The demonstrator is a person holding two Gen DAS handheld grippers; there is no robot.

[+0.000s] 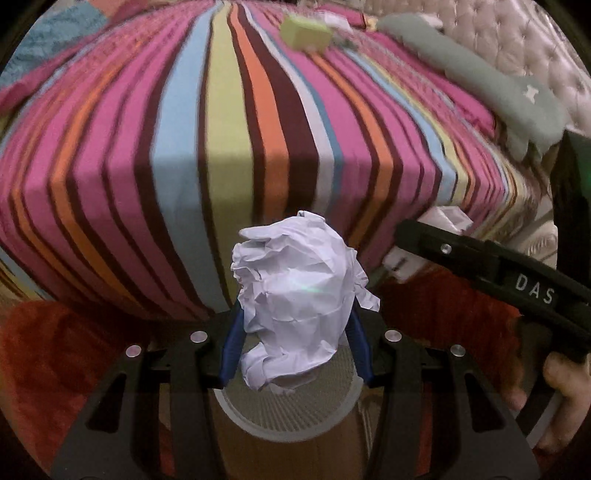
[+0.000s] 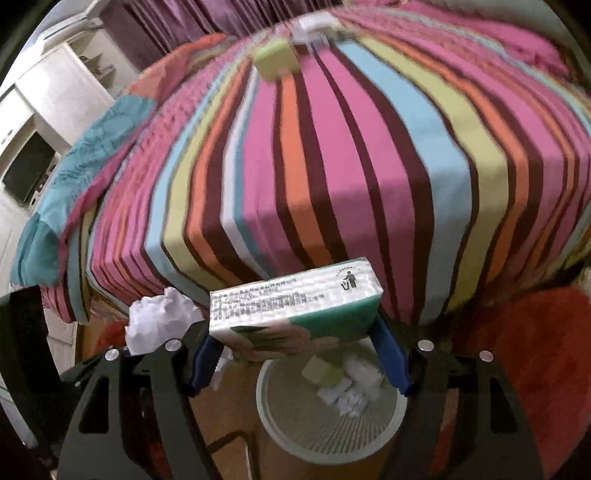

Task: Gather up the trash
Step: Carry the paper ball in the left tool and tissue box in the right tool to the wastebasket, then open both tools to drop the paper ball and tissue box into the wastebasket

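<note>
My left gripper (image 1: 293,332) is shut on a crumpled white paper ball (image 1: 295,295) and holds it above the round mesh trash bin (image 1: 284,417). My right gripper (image 2: 295,354) is shut on a white and green tissue pack (image 2: 291,306), held above the same bin (image 2: 328,432), which holds several pieces of paper and small boxes. The paper ball also shows at the left of the right wrist view (image 2: 159,317). The right gripper's black body shows in the left wrist view (image 1: 491,266).
The striped bed (image 1: 236,122) rises right behind the bin. A yellow-green box (image 1: 304,33) and a white item (image 2: 314,24) lie on its far side. A grey-green cushion (image 1: 480,77) lies along the right. A red rug (image 2: 524,350) covers the floor.
</note>
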